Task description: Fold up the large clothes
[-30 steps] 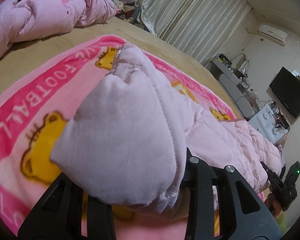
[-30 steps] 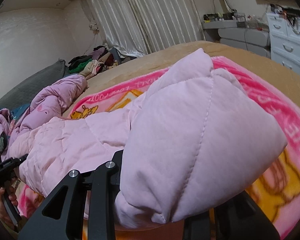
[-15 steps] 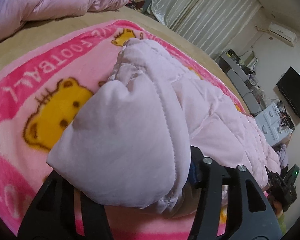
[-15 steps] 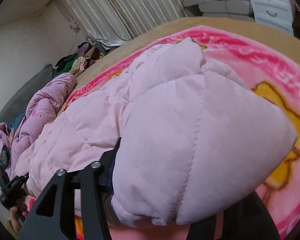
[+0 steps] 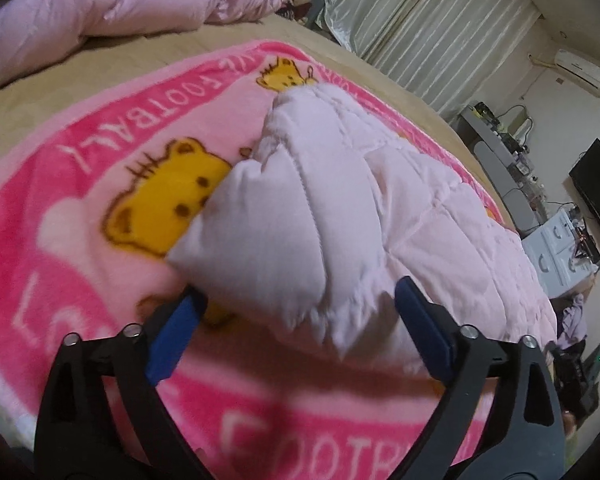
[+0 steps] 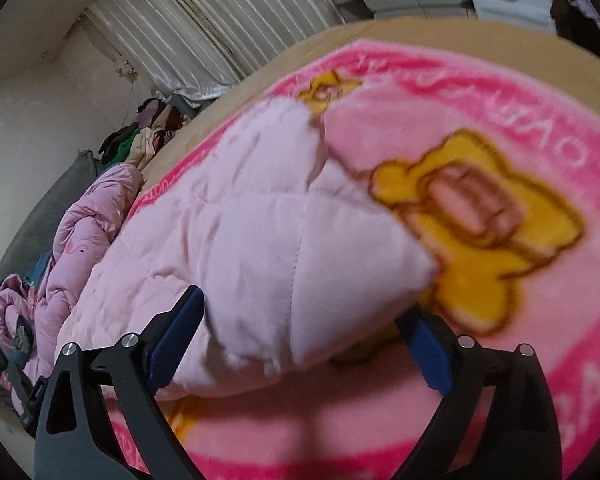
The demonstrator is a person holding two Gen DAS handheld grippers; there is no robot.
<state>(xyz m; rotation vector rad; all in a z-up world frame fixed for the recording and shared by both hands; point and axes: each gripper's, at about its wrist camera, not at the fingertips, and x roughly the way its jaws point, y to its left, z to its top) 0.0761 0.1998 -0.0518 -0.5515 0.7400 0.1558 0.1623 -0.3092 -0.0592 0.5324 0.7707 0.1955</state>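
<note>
A pale pink quilted jacket (image 5: 380, 208) lies on a pink cartoon blanket (image 5: 80, 168) spread over the bed. In the left wrist view my left gripper (image 5: 300, 300) is open, its blue-padded fingers (image 5: 172, 332) spread either side of the jacket's near corner, which rests on the blanket. In the right wrist view the jacket (image 6: 240, 240) lies folded over, and my right gripper (image 6: 300, 320) is open around its other near corner, which also rests on the blanket (image 6: 500, 120).
A crumpled pink duvet (image 5: 100, 12) lies at the bed's far left, also in the right wrist view (image 6: 80, 240). A clothes pile (image 6: 148, 136) sits near the curtains (image 5: 420, 20). White drawers (image 5: 556, 252), a desk and a TV (image 5: 596, 188) stand to the right.
Both grippers lowered the jacket corners onto the blanket, opened and let them go. The jacket now lies flatter on the bed.
</note>
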